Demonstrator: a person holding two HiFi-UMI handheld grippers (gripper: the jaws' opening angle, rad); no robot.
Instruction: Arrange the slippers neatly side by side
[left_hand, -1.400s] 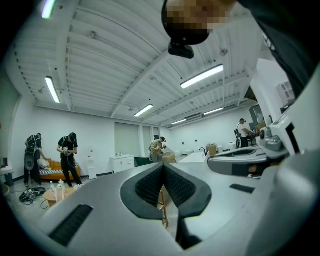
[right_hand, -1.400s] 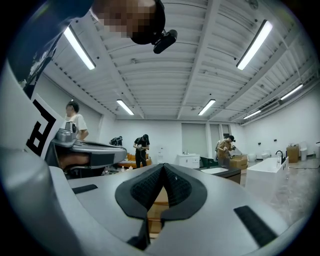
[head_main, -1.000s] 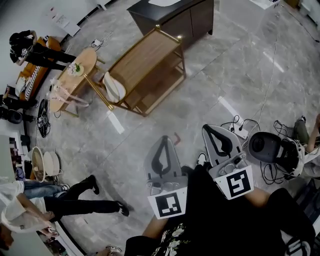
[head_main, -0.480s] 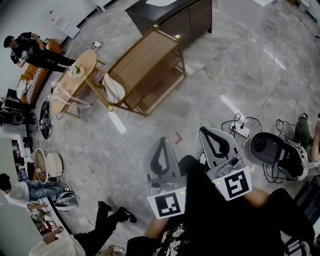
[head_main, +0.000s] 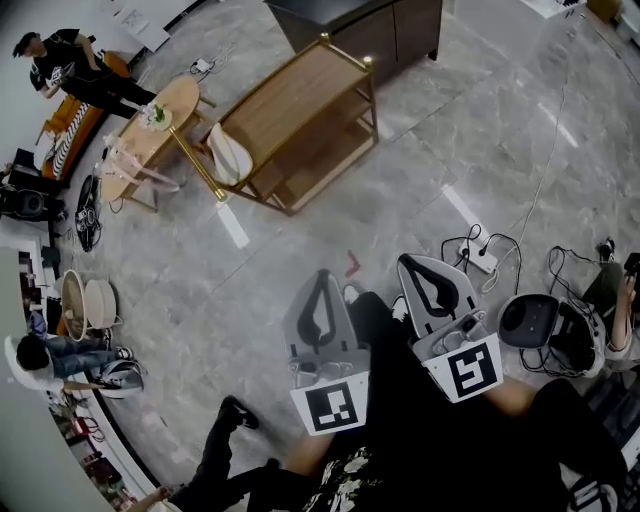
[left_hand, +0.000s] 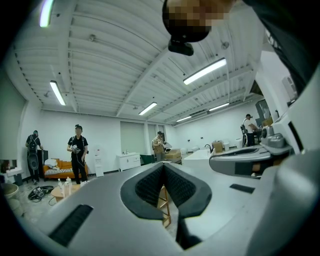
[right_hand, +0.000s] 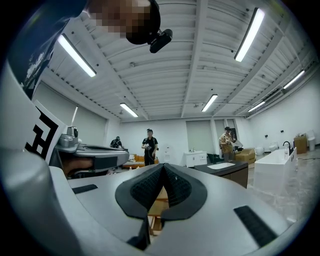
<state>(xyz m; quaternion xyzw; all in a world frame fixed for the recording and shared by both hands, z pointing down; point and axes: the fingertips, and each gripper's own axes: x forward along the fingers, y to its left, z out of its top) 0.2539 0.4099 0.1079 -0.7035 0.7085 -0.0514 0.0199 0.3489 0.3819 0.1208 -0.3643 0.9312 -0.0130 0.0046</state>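
Nearest, two grippers of smooth grey moulded plastic are held side by side, each with a black-and-white marker cube at its back. The left gripper (head_main: 322, 278) is clenched on nothing, its ribbed black pads (left_hand: 150, 184) meeting in a line. The right gripper (head_main: 410, 262) is likewise pressed together and empty.

Just beyond the right gripper, one white power strip (head_main: 478, 258) lies among black cables on the glossy grey marble floor (head_main: 300, 235).

Well ahead of the left gripper, off to its left, stands one wooden cart (head_main: 290, 100) with brass-coloured tube legs. The pale slippers (head_main: 228, 162) lie on its lower shelf, one or two I cannot tell. Their long axis runs roughly toward the left gripper; the toe end is unclear.

Farther left is one round wooden table (head_main: 178, 105), and beyond the cart one dark cabinet (head_main: 385, 30).
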